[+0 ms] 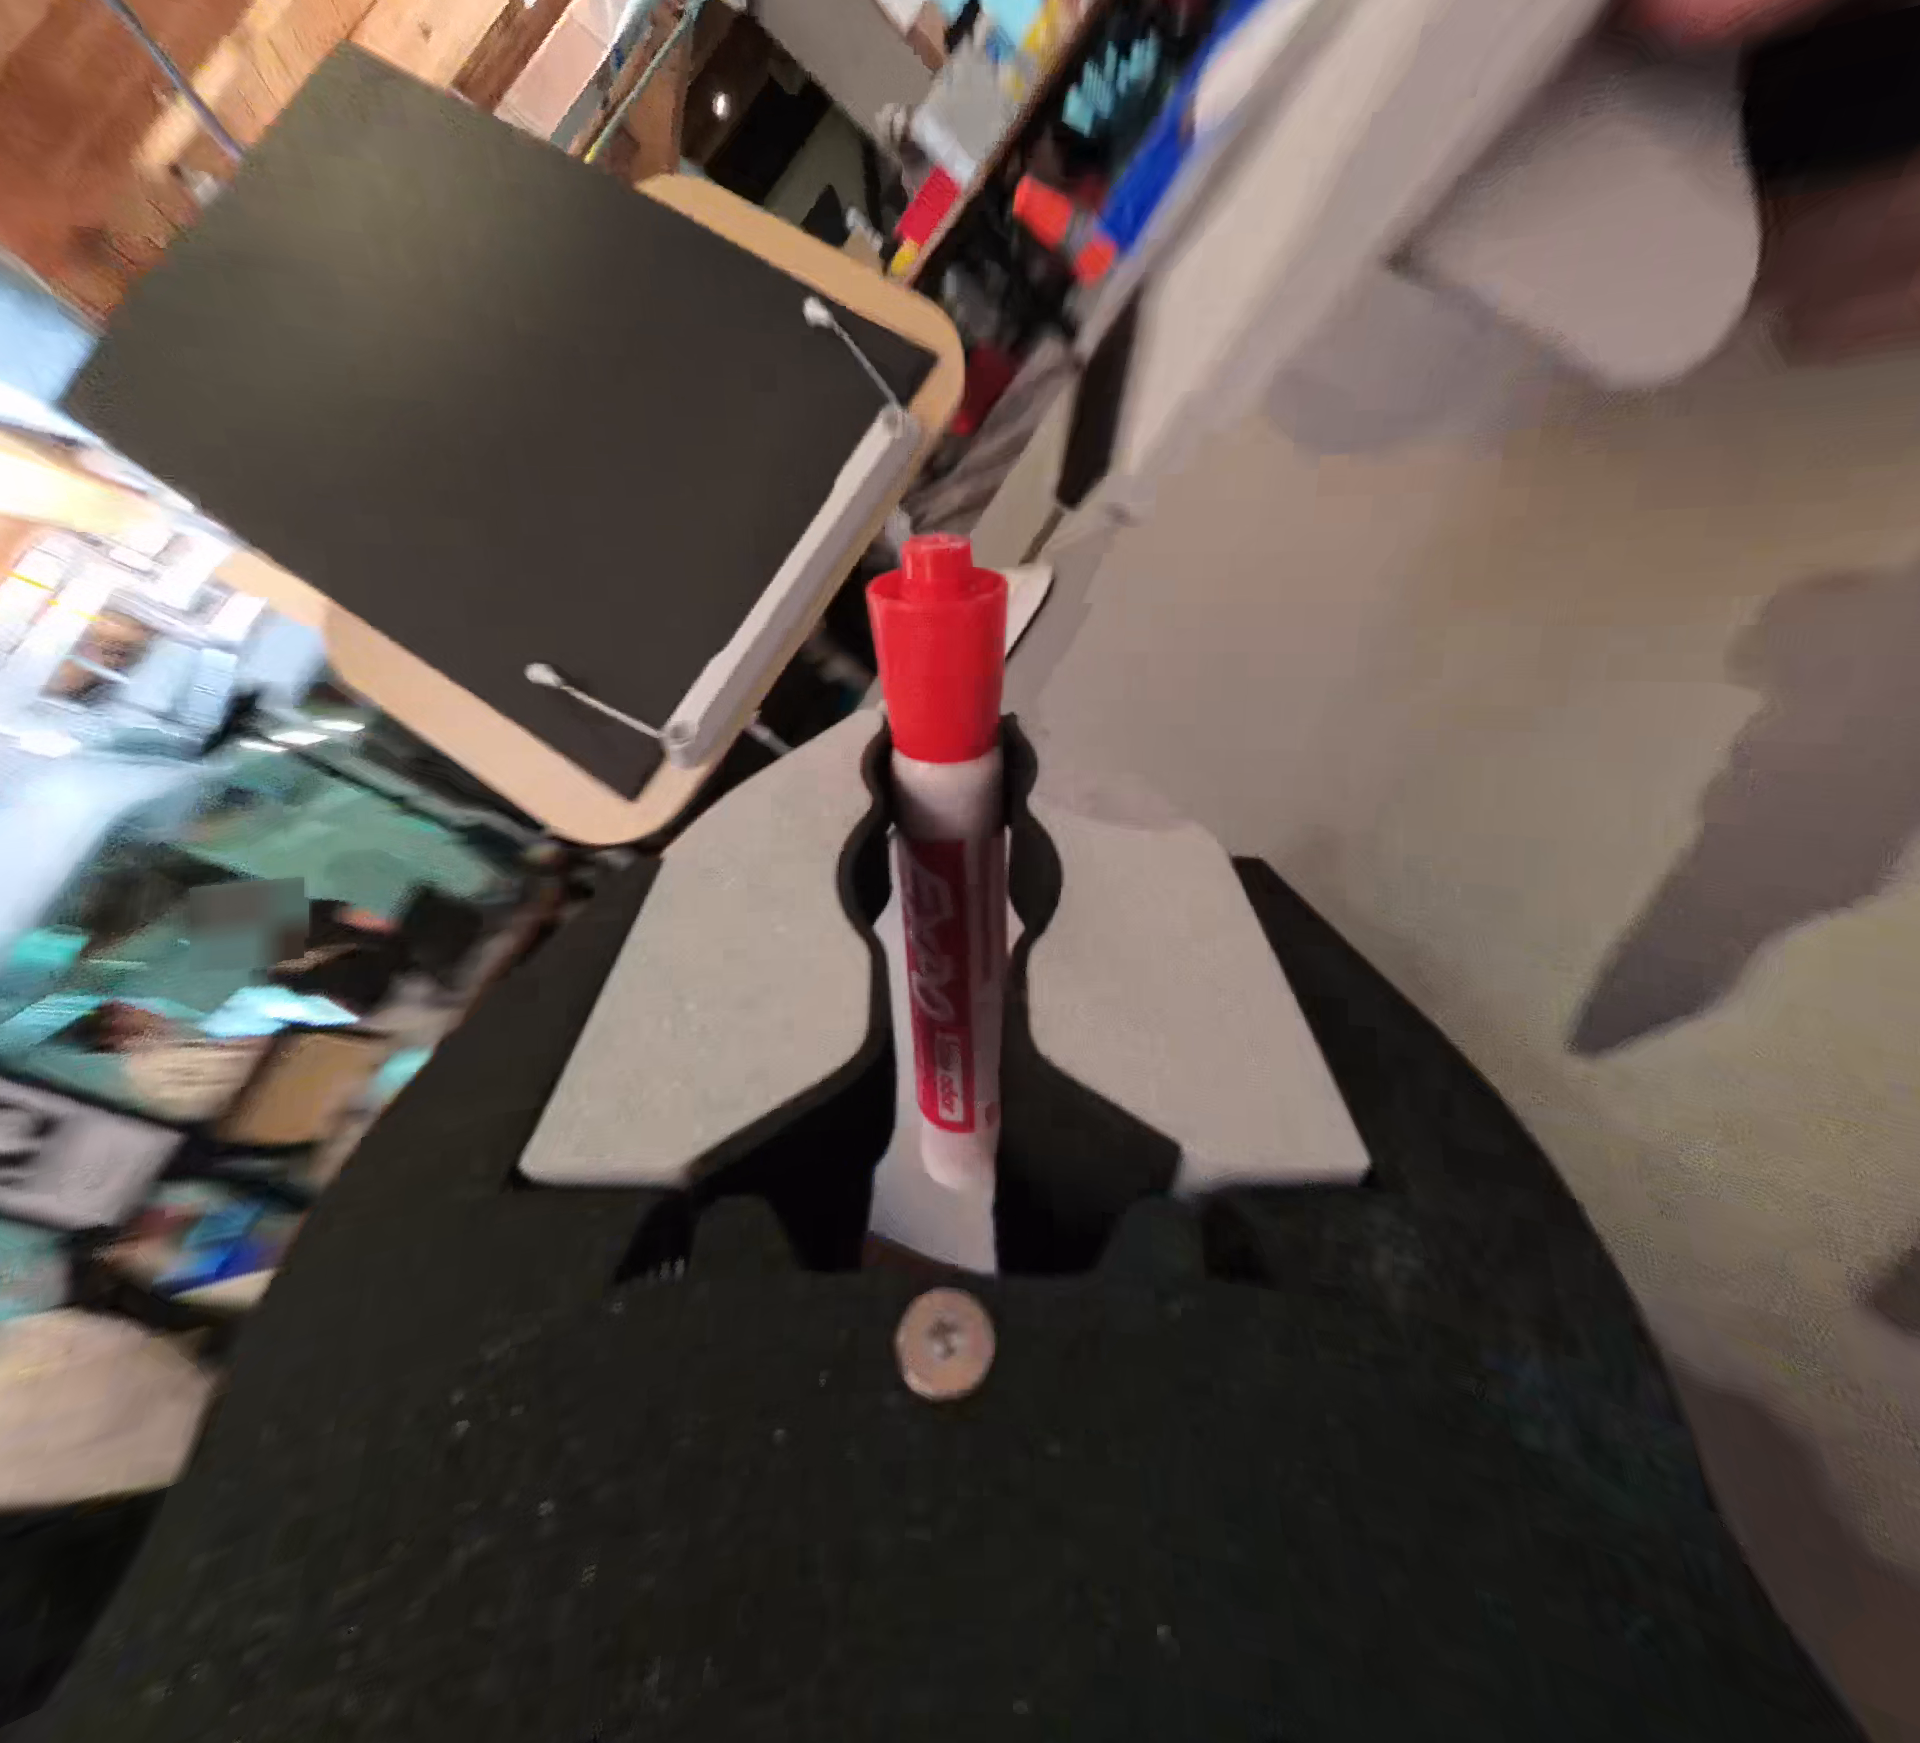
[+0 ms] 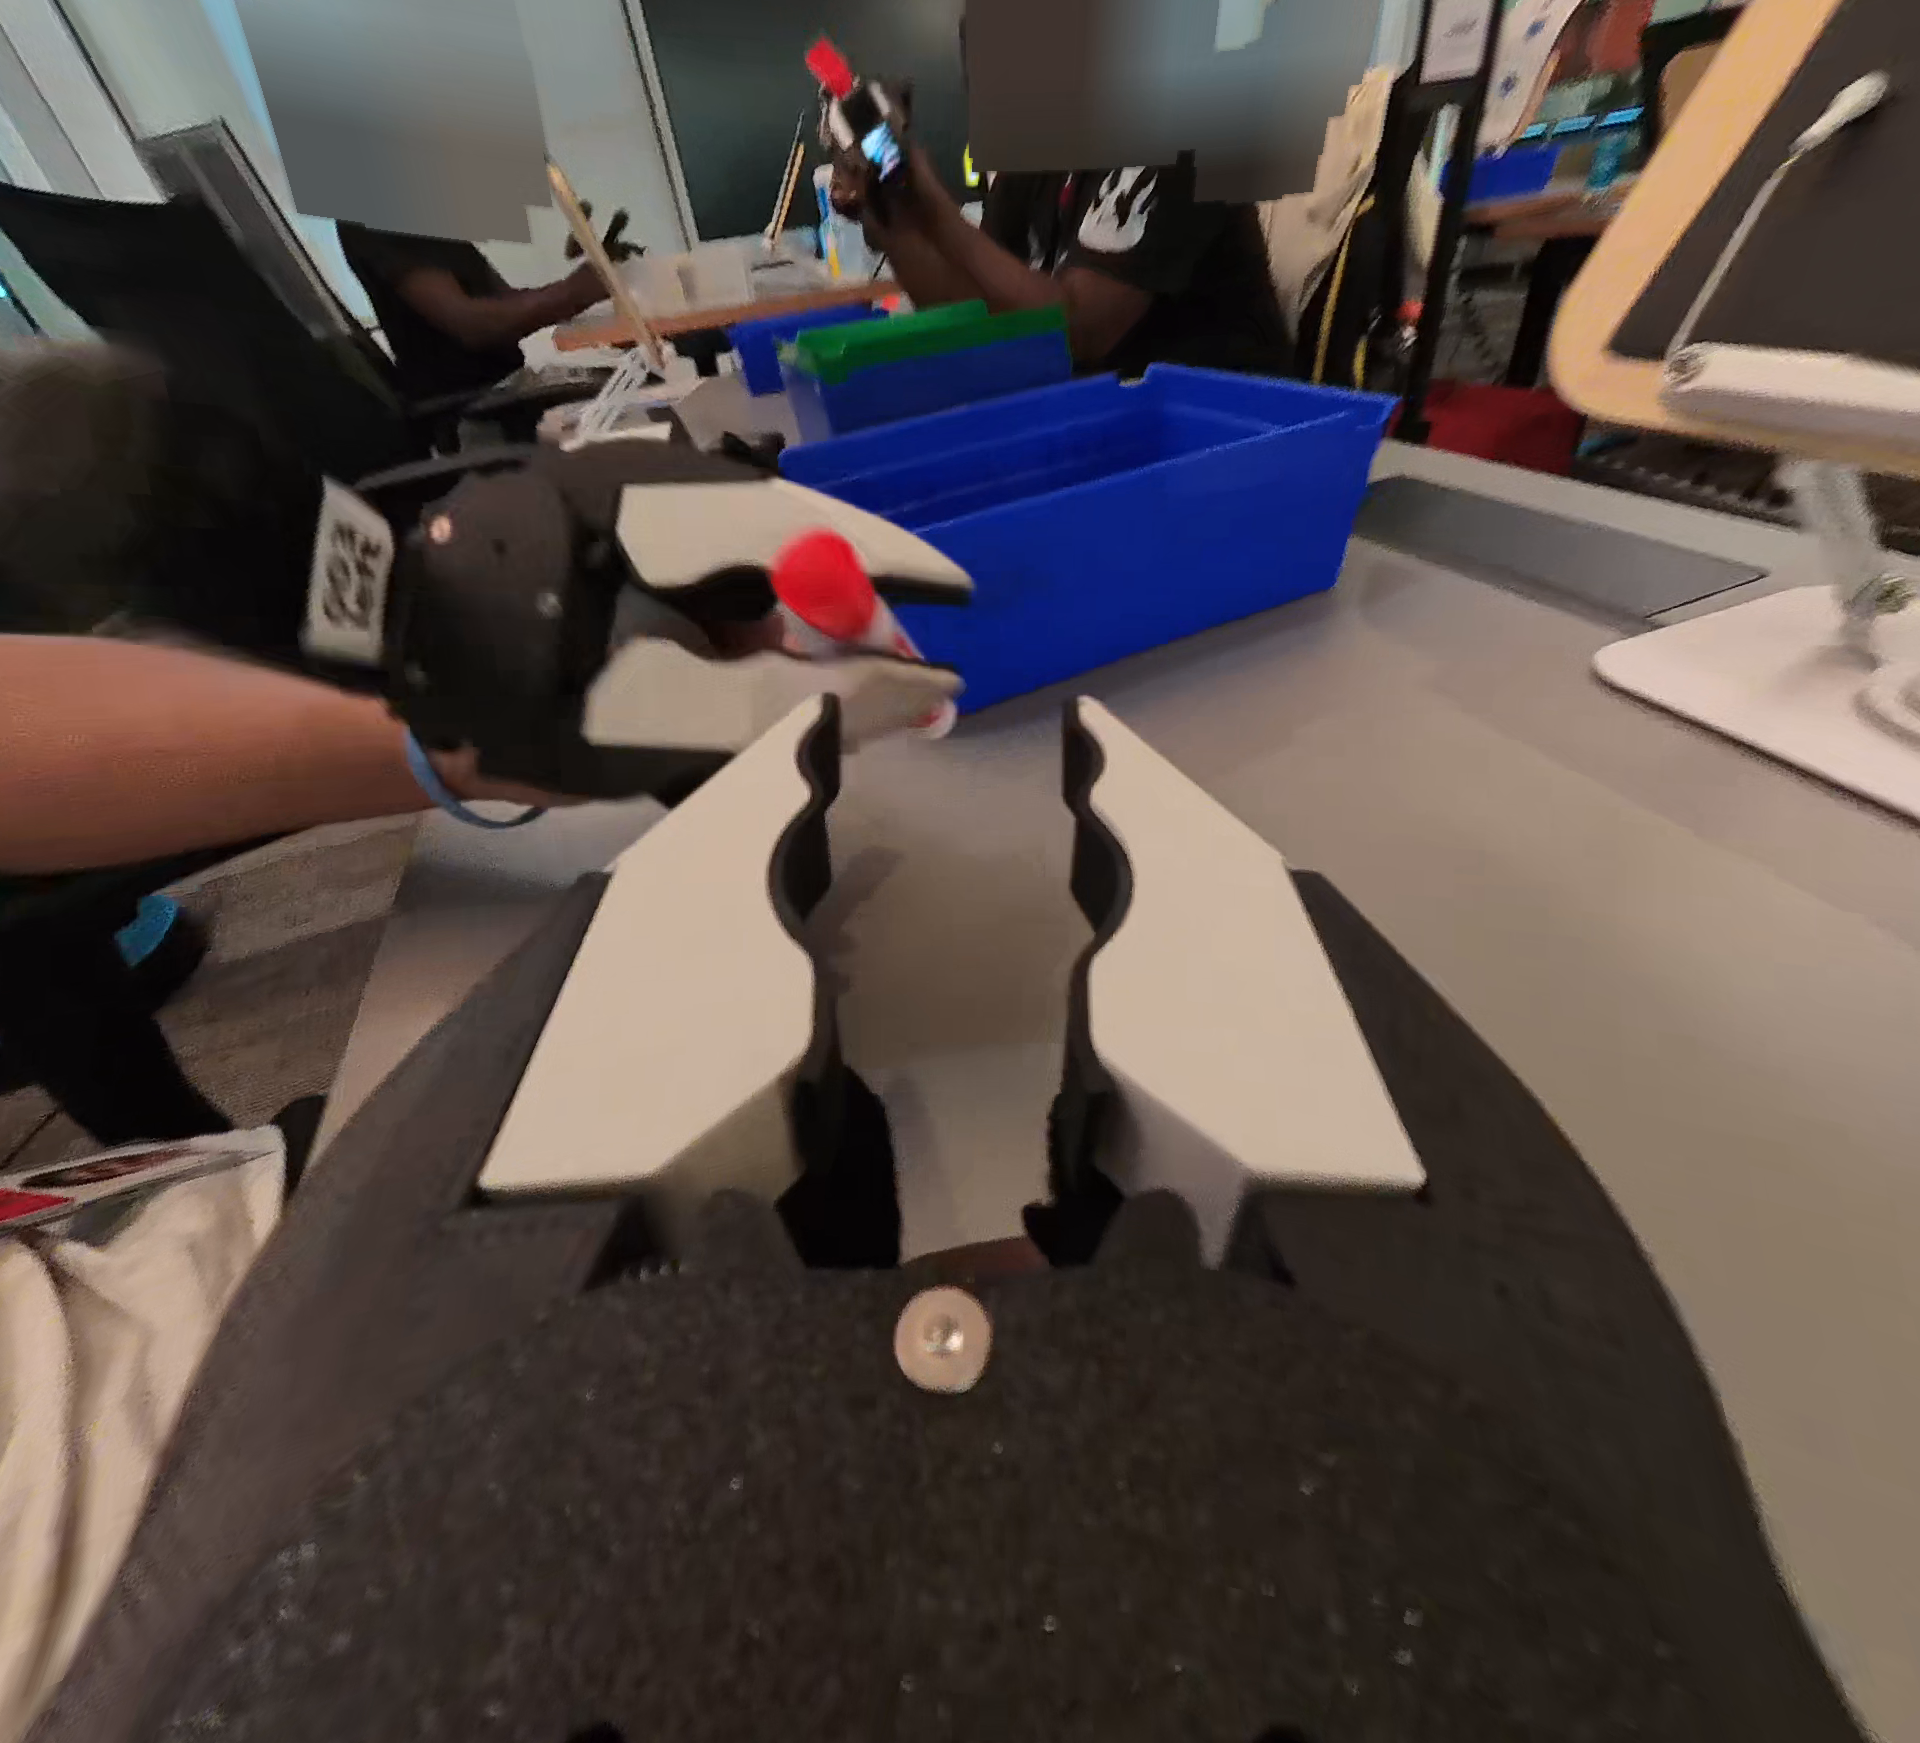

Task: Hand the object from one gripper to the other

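Left wrist view: the left gripper is clamped on the marker, red cap poking out past the fingertips, white barrel running back between the two fingers. Beyond it stands a black panel with a tan rim, on a white stand. Up at the top right a big blurred pale shape looms, likely the right gripper, but the blur leaves that uncertain. Grey table below.

Over to the right wrist view: the right gripper sits with its jaws spread wide, nothing between them, only grey table showing through the gap. Just ahead and to its left, the left gripper comes in sideways, held by a hand, the marker pinched in its fingers with the red cap pointing up toward the camera. The marker's tip end is just beside the right gripper's left finger; contact cannot be told. Behind them sits a blue bin, and the panel's stand rests off to the right. People sit at desks in the background.
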Tool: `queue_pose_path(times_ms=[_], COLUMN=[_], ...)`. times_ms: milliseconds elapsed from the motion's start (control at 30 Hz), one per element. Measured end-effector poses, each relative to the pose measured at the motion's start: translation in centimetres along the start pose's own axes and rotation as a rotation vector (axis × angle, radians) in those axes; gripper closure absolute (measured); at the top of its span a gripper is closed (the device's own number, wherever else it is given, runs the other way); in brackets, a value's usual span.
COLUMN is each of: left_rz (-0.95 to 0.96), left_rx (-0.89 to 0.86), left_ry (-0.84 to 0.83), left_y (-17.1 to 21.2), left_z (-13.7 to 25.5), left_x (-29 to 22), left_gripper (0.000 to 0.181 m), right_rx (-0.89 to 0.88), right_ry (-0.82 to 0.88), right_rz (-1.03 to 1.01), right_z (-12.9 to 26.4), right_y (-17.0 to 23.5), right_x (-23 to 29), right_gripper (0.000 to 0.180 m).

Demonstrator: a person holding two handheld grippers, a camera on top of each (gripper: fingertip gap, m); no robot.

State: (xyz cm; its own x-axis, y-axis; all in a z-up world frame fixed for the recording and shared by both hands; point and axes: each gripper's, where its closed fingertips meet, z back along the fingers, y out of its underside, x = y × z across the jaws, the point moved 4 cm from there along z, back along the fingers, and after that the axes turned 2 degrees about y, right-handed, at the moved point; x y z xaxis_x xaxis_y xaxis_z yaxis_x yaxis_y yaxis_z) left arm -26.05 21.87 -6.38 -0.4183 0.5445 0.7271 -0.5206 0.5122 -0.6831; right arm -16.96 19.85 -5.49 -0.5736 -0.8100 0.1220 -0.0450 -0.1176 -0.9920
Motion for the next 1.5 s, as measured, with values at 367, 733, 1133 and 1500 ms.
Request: queue_pose_path(times_ms=[367,733,1133,1500], left_rz=[1.113,1.221,1.018,1.111], left_rx=[-0.563,-0.612,-0.264,-0.086], left_ry=[0.657,0.747,0.631,0.498], left_y=[-3.4,-3.6,0.7,1.0], left_z=[3.2,3.4,1.3,-0.9], left_x=[3.6,3.4,1.6,-1.0], left_gripper=[0.164,0.163,0.153,0.144], right_rx=[0.056,0.084,0.206,0.390], right_ry=[-0.237,-0.348,-0.001,0.515], right_rz=[0.024,-0.164,0.166,1.101], right_z=[-2.1,-2.9,1.2,-1.3], right_y=[1.7,2.1,1.2,2.5], right_x=[4.7,5.7,-1.3,-1.0], right_gripper=[0.129,0.140,0.162,0.161])
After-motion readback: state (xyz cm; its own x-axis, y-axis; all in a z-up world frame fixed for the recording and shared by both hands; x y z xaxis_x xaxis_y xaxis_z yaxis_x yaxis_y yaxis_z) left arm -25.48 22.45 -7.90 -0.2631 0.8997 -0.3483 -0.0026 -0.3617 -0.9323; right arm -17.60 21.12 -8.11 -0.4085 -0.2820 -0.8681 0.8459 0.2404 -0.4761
